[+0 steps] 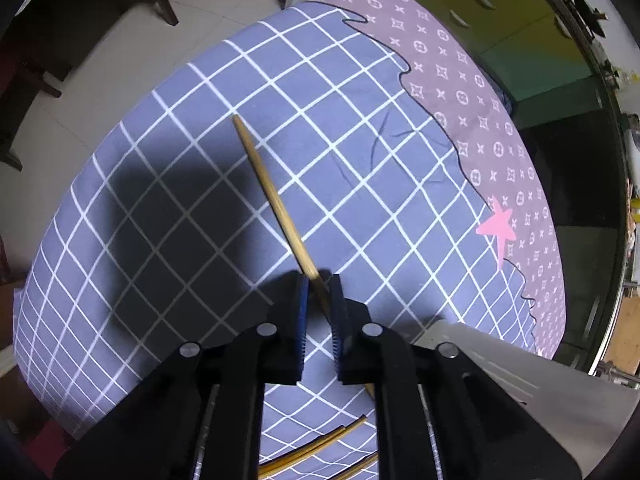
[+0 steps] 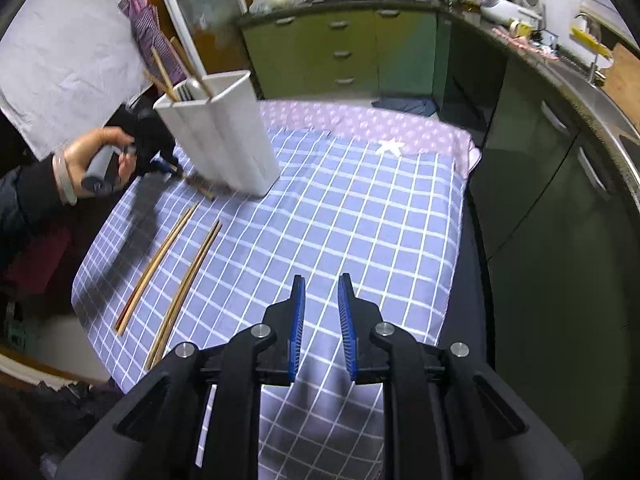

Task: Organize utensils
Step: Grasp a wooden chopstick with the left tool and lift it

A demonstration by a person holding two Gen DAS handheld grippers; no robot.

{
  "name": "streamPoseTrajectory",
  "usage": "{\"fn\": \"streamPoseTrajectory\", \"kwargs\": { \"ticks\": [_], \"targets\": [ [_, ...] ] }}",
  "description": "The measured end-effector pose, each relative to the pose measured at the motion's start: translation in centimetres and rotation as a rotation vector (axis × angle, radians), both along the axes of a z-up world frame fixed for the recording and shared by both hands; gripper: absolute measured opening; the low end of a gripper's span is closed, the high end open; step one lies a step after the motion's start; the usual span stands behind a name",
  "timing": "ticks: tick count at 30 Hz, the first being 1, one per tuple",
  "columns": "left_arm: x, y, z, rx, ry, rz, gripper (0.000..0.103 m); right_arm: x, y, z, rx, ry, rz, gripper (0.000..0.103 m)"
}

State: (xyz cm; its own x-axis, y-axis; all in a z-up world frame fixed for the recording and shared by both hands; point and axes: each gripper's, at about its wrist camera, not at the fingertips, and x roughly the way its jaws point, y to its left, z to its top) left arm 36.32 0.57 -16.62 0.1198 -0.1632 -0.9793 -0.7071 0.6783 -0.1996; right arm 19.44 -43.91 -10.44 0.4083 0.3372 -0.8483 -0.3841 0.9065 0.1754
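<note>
Surface: a checked blue cloth (image 2: 360, 216) is spread over it, under and ahead of both pairs of fingers.
Holder: a white utensil holder (image 2: 224, 140) is stood far ahead and to the left of the right fingers; some chopsticks are already stood in it.
Loose chopsticks: two pairs (image 2: 172, 276) are laid flat on the cloth, ahead-left of the right fingers.
Left fingers (image 1: 319, 280): nearly closed around one chopstick (image 1: 272, 196); most of its length is seen projecting ahead of the tips, its far part resting on the cloth.
Right fingers (image 2: 321, 284): narrowly parted, nothing between them, above bare cloth.
Step in hand: the chopstick is judged to be just gripped for lifting. The pinch should be firmed before raising, as a stick gripped off-centre may swing; it should be turned upright before being lowered into the holder.
</note>
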Motion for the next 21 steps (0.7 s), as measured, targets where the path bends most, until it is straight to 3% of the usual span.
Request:
{"fn": "streamPoseTrajectory", "kwargs": {
  "ticks": [7,12,21],
  "targets": [
    [0.0,1.1,1.4,0.051,-0.066,-0.121,0.009,-0.2,-0.1,0.1,0.022,0.010,-0.006,0.018],
    [-2.2,1.0,5.1,0.141,-0.196,-0.253,0.007,-0.3,0.1,0.3,0.040,0.012,-0.015,0.017],
    [-6.8,-1.4,10.3,0.190,-0.495,-0.413,0.005,-1.0,1.6,1.3,0.061,0.001,-0.022,0.017]
  ]
}}
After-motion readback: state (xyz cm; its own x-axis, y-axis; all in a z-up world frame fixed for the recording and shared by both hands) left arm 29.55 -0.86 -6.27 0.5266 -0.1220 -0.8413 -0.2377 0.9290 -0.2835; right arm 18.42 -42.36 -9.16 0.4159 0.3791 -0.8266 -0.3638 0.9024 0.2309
